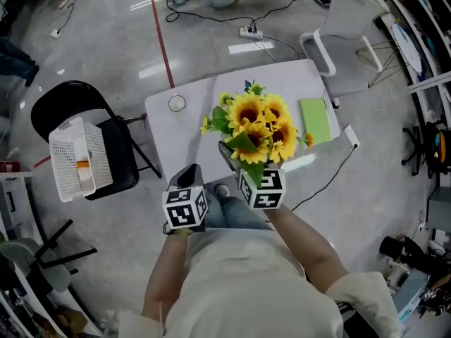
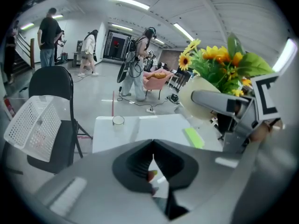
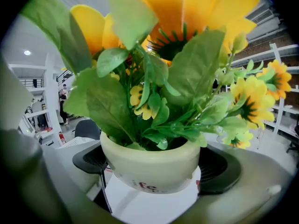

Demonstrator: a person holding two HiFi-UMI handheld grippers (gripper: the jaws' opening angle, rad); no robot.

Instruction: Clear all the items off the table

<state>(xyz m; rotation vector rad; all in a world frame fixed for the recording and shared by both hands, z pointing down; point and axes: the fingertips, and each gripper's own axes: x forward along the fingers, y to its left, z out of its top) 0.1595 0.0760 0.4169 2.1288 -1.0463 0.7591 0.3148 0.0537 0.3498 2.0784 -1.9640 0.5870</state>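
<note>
Clamped between the jaws of the right gripper (image 3: 155,166), the cream pot (image 3: 149,169) sits with one black pad (image 3: 88,158) pressed to each side of its wall. Red lettering on its front is only partly readable. Green leaves and yellow sunflowers (image 1: 259,125) fill the space above it. In the left gripper view the pot is held up, clear of the white tabletop (image 1: 187,143); in the head view the blooms cover the tabletop's near right part.

Two more things lie on the tabletop. A flat green pad (image 1: 316,120) is just to the right of the flowers, near the right edge. A small round cup (image 1: 177,103) stands near the far left corner, well apart from the pot.

At the tabletop's near edge, to the left of the pot, the left gripper (image 2: 152,155) has its jaws drawn together with nothing between them.

Left of the table stands a black folding chair (image 1: 120,157). A white mesh basket (image 1: 70,157) rests tilted on its seat, with something orange inside. A white chair (image 1: 345,16) stands beyond the far right corner. On the grey floor lie a red line (image 1: 164,44) and a power strip (image 1: 250,31) with cables. Several people (image 2: 49,34) stand farther back in the room.
</note>
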